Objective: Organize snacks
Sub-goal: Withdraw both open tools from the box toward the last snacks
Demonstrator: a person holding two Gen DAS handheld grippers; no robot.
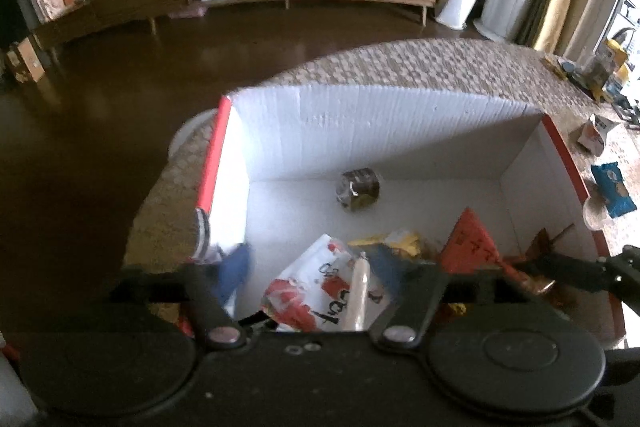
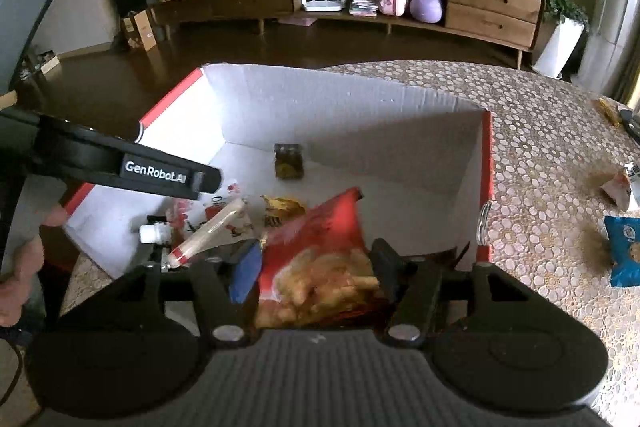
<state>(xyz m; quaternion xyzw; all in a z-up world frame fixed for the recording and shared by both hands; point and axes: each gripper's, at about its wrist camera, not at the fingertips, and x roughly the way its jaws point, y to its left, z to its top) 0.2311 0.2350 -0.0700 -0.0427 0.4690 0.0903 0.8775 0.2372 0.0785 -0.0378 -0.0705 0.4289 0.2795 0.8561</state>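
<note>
Black gripper housings fill the foreground of both wrist views, each tool pitched steeply down into a white corrugated cardboard box with red outer edges [image 2: 400, 115] that sits on a desk covered in a beige cloth patterned with pale circles [image 2: 560, 131].

At the right gripper [image 2: 316, 263], the jaws stand partly apart with a red snack bag showing golden puffed pieces [image 2: 320, 259] between them. Its blue pad sits at the bag's left edge and its black finger [image 2: 386, 265] at the right; whether they press on the bag cannot be told.

At the left gripper [image 1: 320, 267], the jaws are spread wide around a white-and-red printed pouch [image 1: 320, 287], on which a pale tube-shaped sausage stick [image 1: 358, 291] lies. Neither blurred finger visibly presses on it.

In the right wrist view the left gripper's black arm reaches into the box from the left, with a person's hand [image 2: 20, 267] curled at the frame edge below it.

On the box floor lie a yellow wrapper [image 2: 282, 207] and, near the far wall, a small dark packet of greenish contents [image 2: 289, 161]. A blue snack bag [image 2: 624, 251] and a small white-and-orange packet [image 2: 620, 187] lie on the desk to the right, outside the box.

Across the dark floor, a long wooden sideboard [image 2: 492, 7] holds a lilac kettlebell [image 2: 426, 3].
</note>
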